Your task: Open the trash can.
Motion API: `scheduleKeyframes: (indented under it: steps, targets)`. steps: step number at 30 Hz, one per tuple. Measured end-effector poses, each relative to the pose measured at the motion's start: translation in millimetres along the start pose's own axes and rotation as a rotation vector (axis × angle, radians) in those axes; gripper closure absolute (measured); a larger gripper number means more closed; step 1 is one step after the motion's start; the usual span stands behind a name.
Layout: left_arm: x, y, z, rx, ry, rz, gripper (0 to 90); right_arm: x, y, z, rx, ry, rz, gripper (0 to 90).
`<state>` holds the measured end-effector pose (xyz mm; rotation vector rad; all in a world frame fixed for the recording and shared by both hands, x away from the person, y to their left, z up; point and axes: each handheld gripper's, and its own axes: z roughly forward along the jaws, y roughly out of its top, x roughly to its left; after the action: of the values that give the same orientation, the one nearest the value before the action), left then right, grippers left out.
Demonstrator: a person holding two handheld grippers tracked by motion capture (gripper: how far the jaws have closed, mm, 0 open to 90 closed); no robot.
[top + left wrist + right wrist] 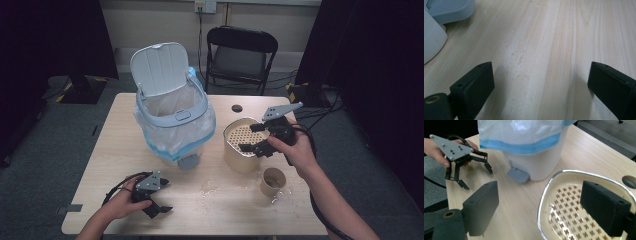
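A white pedal bin (172,117) with its lid up and a blue-edged plastic liner stands at the table's middle left. Right of it is a beige container (239,161) with a perforated insert (571,220). My right gripper (248,137) hovers open over it; in the right gripper view (539,202) one jaw is outside the shiny rim (549,185) and the other over the insert, holding nothing. My left gripper (164,196) rests open near the front left edge, over bare wood in the left gripper view (540,75). The right gripper view catches it (477,178) too.
A paper cup (272,182) stands in front of the container. Pale crumbs (215,189) are scattered on the wood between the grippers. The bin's grey pedal (189,161) juts toward me. A cable hole (236,108) is behind the container, a folding chair (240,55) beyond the table.
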<state>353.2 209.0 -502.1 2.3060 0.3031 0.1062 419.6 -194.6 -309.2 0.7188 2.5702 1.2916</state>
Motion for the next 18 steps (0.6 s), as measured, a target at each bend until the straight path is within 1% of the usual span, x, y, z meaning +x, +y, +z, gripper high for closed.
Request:
scheduleKeyframes:
  steps: [1,2,3,5,8,9,11,14,18]
  targets:
    - [-0.1,0.0,0.0,0.000,0.000,0.000,6.3,-1.5,-6.0,-3.0,-0.001,-0.004,0.006,14.7]
    - [-0.1,0.0,0.0,0.000,0.000,0.000,6.3,-1.5,-6.0,-3.0,-0.001,-0.004,0.006,14.7]
    - [-0.2,-0.1,0.1,-0.001,0.001,0.000,6.3,-2.7,-11.5,-6.2,-0.007,-0.015,0.012,14.7]
    - [-0.4,-0.2,0.3,-0.004,0.003,-0.002,6.3,-2.4,-16.6,-9.6,-0.009,-0.021,0.011,14.8]
    - [-0.3,-0.1,0.2,-0.003,0.001,-0.002,6.2,-2.5,-25.1,-14.1,-0.022,-0.025,0.021,14.7]
    - [-0.3,-0.1,0.2,-0.003,0.001,-0.002,6.2,-2.5,-25.1,-14.1,-0.022,-0.025,0.021,14.7]
    - [-0.1,0.0,0.1,0.000,-0.001,-0.001,6.1,-2.4,-33.1,-17.7,-0.033,-0.024,0.035,14.7]
    - [-0.2,-0.1,0.2,-0.002,-0.001,-0.001,6.1,-2.7,-38.5,-19.3,-0.030,-0.027,0.041,14.7]
    - [-0.6,-0.2,0.3,-0.003,0.003,-0.003,6.1,-3.2,-51.8,-21.9,-0.029,-0.032,0.054,14.7]
